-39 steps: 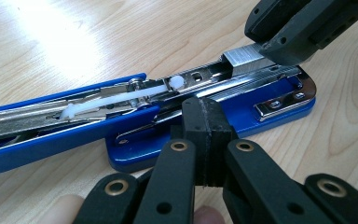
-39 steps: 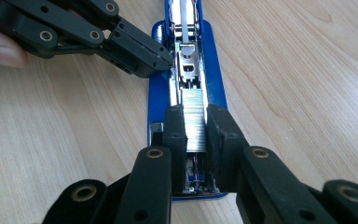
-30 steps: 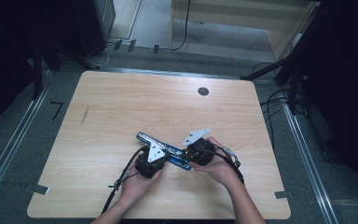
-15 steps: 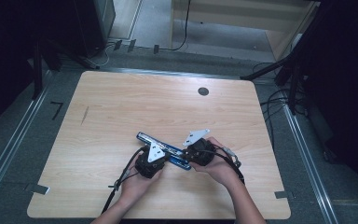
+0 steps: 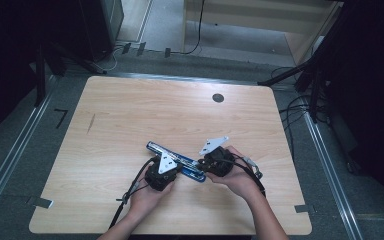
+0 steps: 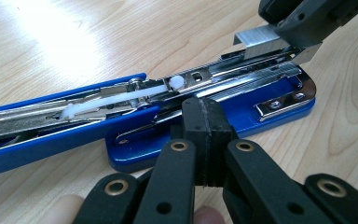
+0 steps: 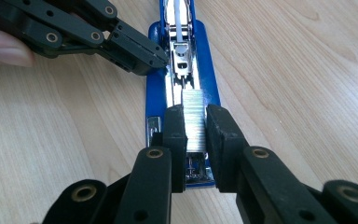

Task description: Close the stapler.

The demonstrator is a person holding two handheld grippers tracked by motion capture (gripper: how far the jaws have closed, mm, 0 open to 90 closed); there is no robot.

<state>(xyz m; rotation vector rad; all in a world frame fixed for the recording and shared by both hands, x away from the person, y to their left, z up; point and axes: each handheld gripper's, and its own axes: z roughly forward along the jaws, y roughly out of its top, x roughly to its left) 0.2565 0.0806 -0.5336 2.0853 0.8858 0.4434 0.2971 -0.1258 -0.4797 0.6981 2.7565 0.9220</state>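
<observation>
A blue stapler [image 5: 176,158] lies flat on the wooden table [image 5: 130,115] with its lid swung open and its metal magazine [image 6: 242,74] bared. My left gripper [image 6: 207,116] is shut with nothing between its pads, and its tip rests against the stapler's [image 6: 261,109] side near the base. My right gripper [image 7: 196,123] is shut on a silver strip of staples [image 7: 194,116] and holds it just over the front end of the magazine [image 7: 182,65]. The left gripper [image 7: 140,58] shows from the side there. In the left gripper view the staples [image 6: 256,39] sit under the right gripper [image 6: 303,18].
A dark round grommet [image 5: 218,98] sits near the table's far edge. Cables [image 5: 130,192] trail from both grippers toward the near edge. A wooden cabinet [image 5: 260,25] and black stands lie beyond the table.
</observation>
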